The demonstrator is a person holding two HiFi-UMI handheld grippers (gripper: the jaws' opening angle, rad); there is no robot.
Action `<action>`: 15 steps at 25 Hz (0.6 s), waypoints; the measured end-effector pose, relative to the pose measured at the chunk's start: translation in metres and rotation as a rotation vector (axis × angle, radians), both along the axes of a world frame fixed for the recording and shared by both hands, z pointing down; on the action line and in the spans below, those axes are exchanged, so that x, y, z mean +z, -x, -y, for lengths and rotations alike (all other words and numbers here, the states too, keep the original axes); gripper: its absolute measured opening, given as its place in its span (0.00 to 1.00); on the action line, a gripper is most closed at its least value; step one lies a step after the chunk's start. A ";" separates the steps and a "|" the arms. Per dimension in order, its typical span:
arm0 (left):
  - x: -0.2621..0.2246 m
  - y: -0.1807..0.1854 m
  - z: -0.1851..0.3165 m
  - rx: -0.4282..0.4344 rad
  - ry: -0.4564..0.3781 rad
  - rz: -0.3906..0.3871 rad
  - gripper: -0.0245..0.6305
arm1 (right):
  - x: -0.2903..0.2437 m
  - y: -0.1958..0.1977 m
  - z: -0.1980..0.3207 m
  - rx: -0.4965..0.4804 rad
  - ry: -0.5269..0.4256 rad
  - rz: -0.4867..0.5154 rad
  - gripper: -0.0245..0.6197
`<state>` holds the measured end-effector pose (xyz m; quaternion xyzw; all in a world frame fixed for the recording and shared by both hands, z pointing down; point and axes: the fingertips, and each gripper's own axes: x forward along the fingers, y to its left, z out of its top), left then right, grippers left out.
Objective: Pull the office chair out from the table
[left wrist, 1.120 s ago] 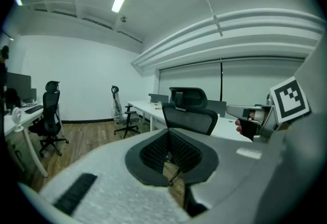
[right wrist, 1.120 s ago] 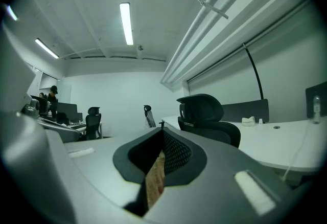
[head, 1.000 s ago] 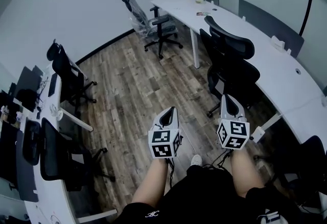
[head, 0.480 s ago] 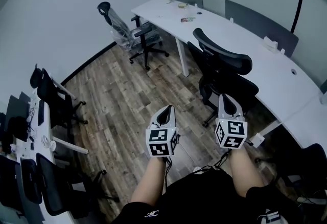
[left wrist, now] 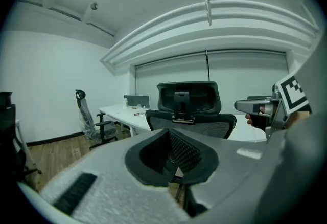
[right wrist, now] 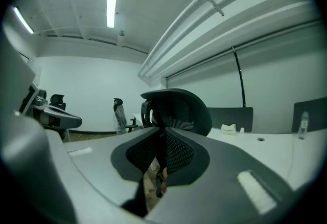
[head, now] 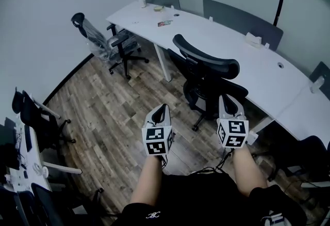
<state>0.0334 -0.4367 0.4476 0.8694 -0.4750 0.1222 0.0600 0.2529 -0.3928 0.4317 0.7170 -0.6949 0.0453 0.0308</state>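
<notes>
The black mesh office chair (head: 209, 78) stands tucked against the curved white table (head: 289, 91), its back toward me. Both grippers are held level a little short of its backrest and touch nothing. My left gripper (head: 164, 108) is shut and empty, aimed at the chair's left side. The chair back (left wrist: 190, 125) and headrest fill the middle of the left gripper view beyond the closed jaws (left wrist: 171, 141). My right gripper (head: 229, 99) is opening, a narrow slit showing between its jaws (right wrist: 156, 166), with nothing in it. The headrest (right wrist: 176, 110) looms close ahead in the right gripper view.
A second chair (head: 100, 44) wrapped in clear plastic stands at the table's far left end. Grey partition panels (head: 242, 18) line the table's far side. More desks and dark chairs (head: 36, 122) stand at the left. A wood floor (head: 113, 111) lies between.
Both grippers have moved forward toward the black chair, which now sits nearer and more central in the head view. The left-hand desks have slid toward the picture's edge.
</notes>
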 end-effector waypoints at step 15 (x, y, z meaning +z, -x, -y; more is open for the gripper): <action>0.006 -0.052 0.150 0.361 -0.135 0.191 0.17 | 0.020 -0.048 0.053 0.280 0.087 -0.082 0.16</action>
